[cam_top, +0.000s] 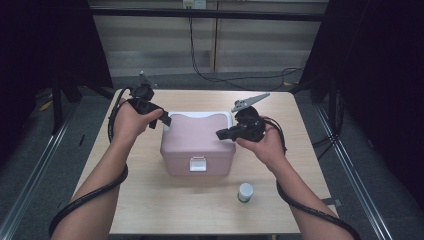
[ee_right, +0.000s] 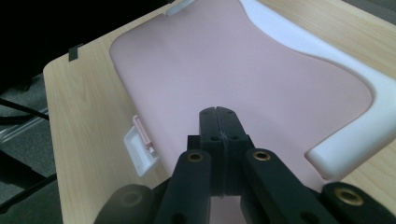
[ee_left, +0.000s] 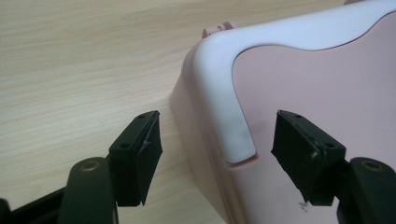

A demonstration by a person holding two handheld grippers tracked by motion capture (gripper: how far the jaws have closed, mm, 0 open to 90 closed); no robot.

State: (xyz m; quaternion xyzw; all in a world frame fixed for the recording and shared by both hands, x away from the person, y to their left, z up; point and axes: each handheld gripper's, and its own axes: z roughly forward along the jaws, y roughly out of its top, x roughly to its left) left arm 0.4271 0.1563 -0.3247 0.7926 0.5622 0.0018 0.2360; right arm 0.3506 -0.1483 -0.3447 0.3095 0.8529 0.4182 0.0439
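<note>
At nine o'clock of the pink box (cam_top: 197, 145), mid-table, the left gripper (cam_top: 166, 120) stands wide, straddling the white handle (ee_left: 229, 121) end untouched. The right gripper (ee_right: 218, 116), pinched empty, hovers at three o'clock. The high view adds a small bottle (cam_top: 245, 192); its label is unreadable.

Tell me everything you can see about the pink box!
The pink box sits near the middle of the wooden table. It looks like smooth plastic with rounded corners. Its lid is shut, a white handle lies flat around the lid's far edge, and a white latch is on the front. The left hand-held gripper has open jaws on either side of the handle's end. The right hand-held gripper, shut, is over the lid.
</note>
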